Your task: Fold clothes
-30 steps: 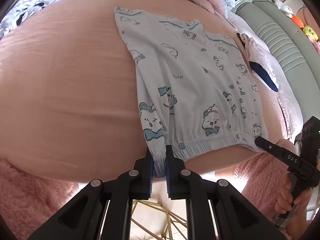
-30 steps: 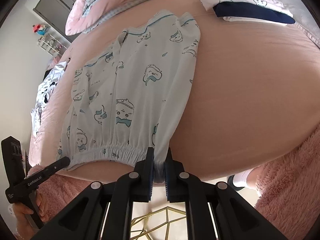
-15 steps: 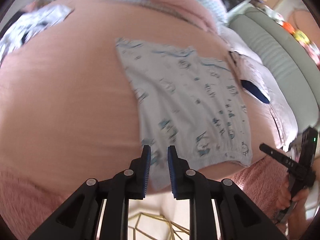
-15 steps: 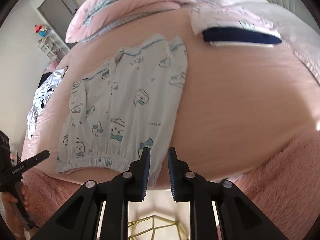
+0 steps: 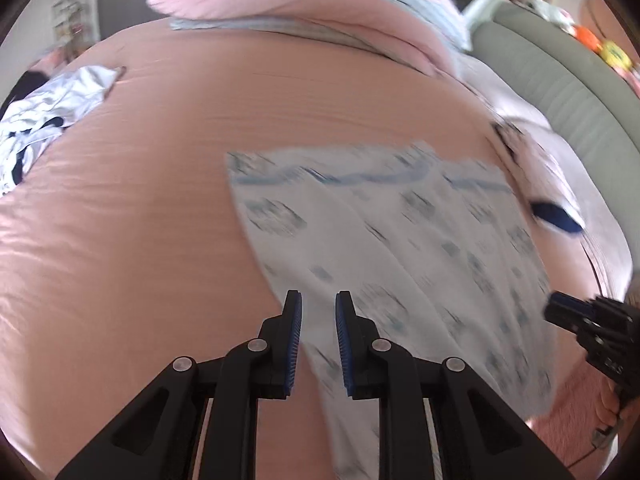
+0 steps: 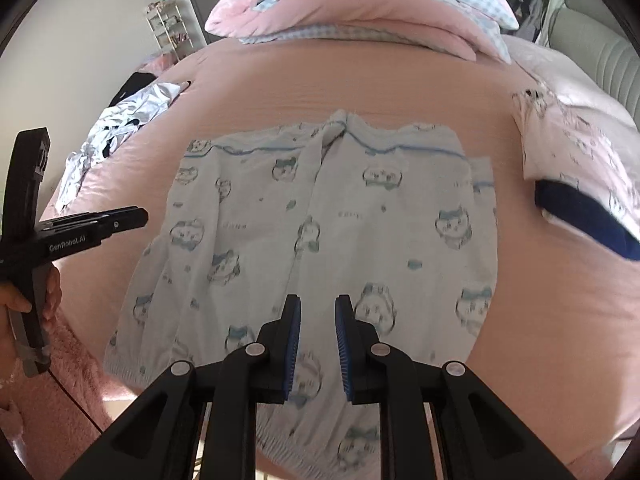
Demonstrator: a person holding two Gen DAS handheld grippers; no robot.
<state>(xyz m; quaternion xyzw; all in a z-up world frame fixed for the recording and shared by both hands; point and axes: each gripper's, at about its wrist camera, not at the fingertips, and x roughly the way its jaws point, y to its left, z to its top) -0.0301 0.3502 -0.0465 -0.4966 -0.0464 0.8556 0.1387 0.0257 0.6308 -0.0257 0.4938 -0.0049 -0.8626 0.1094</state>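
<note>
Printed garment spread flat on the bed, no fold yet made.

Pale blue printed shorts [image 6: 320,232] are laid out smooth near the front edge of the pink bed sheet [image 6: 540,300], elastic waistband towards the grippers. Nothing is grasped: the left gripper [image 5: 318,300] and the right gripper [image 6: 318,304] are each held above the cloth with jaws parted and empty. One folded garment [image 6: 576,168] is seen set aside at the right; a crumpled pile [image 6: 116,128] at the far left is judged still to be folded.

Printed garment [image 5: 400,248]: print smeared by motion blur in the left wrist view.
Waistband: lower edge hidden behind the right gripper [image 6: 318,320].
</note>
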